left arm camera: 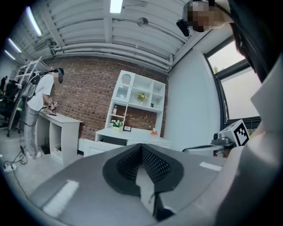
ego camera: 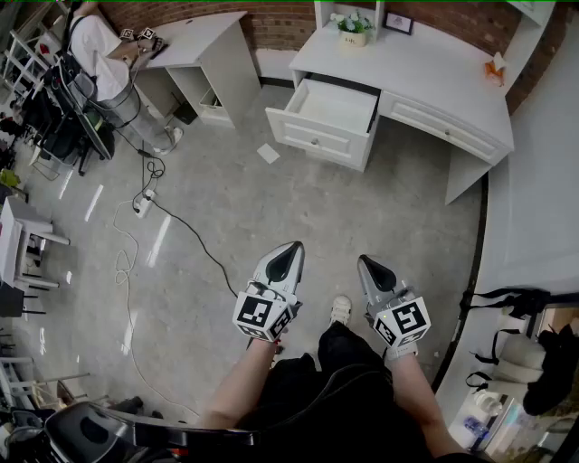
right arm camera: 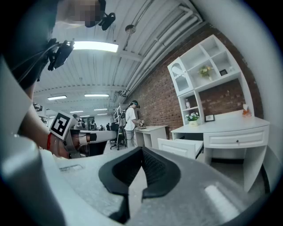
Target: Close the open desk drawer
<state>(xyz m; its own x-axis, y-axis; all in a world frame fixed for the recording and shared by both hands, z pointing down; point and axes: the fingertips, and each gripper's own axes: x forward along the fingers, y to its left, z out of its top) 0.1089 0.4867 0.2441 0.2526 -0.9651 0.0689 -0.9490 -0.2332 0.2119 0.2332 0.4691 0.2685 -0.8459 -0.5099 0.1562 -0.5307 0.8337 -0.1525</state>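
A white desk [ego camera: 434, 68] stands against the brick wall at the far right. Its left drawer [ego camera: 321, 122] is pulled out and looks empty; the right drawer is closed. Both grippers hang low in the head view, well short of the desk and over bare floor. My left gripper [ego camera: 288, 253] and right gripper [ego camera: 369, 265] point toward the desk, each with jaws together and holding nothing. The left gripper [left arm camera: 141, 148] sees the drawer [left arm camera: 95, 148] far ahead. In the right gripper view, beyond the right gripper [right arm camera: 142, 152], the drawer [right arm camera: 179, 148] juts from the desk [right arm camera: 230, 126].
A second white desk [ego camera: 204, 41] stands at the far left with a person [ego camera: 95, 54] at it. A cable [ego camera: 136, 262] and power strip [ego camera: 143, 206] lie on the floor at left. A paper scrap [ego camera: 269, 153] lies near the drawer. A potted plant [ego camera: 353, 27] sits on the desk.
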